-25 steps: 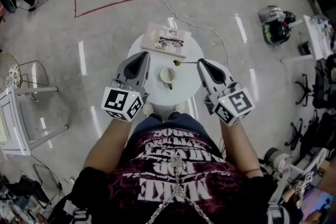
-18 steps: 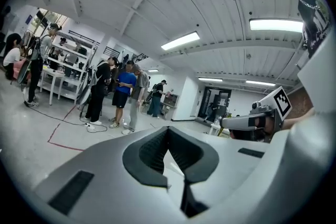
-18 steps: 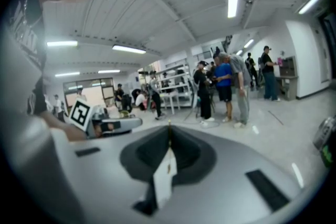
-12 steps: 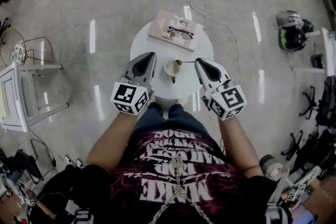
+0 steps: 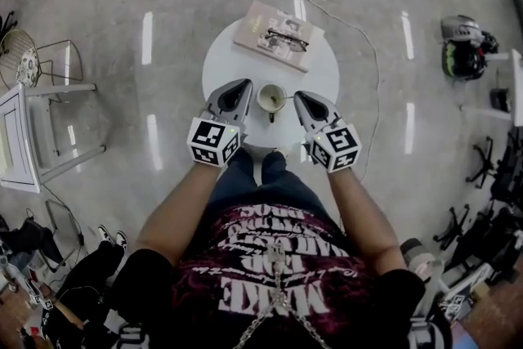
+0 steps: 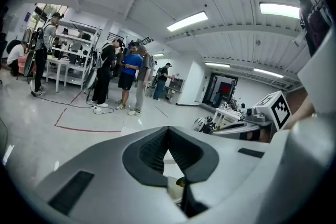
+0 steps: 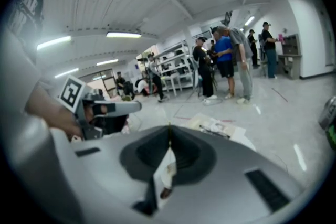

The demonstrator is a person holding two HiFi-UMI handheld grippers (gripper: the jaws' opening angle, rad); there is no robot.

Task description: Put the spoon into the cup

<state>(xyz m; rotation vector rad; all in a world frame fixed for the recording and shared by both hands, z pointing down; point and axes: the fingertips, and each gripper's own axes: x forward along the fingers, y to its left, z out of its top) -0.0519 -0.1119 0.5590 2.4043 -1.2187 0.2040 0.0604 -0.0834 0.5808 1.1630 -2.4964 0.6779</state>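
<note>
A white cup [image 5: 266, 96] stands near the front of a small round white table [image 5: 225, 61]. My right gripper [image 5: 297, 96] is just right of the cup, shut on the handle of a thin gold spoon [image 5: 283, 100]. The spoon's bowl end reaches over the cup's mouth; whether it touches the cup I cannot tell. My left gripper [image 5: 243, 84] is just left of the cup, jaws together and empty. The left gripper view shows the cup [image 6: 172, 190] and the gold spoon bowl [image 6: 180, 182] below the jaws. The cup [image 7: 167, 173] also shows under the jaws in the right gripper view.
A book with a pair of glasses on it [image 5: 278, 35] lies at the table's far side. A white chair [image 5: 33, 139] stands to the left. A helmet and bag [image 5: 464, 45] lie on the floor at the right. A cable [image 5: 343, 20] runs past the table. Several people [image 6: 128, 76] stand farther off.
Both grippers have come down and drawn in beside the cup. The spoon, held out to the right of the cup before, now has its bowl end over the cup's mouth.
</note>
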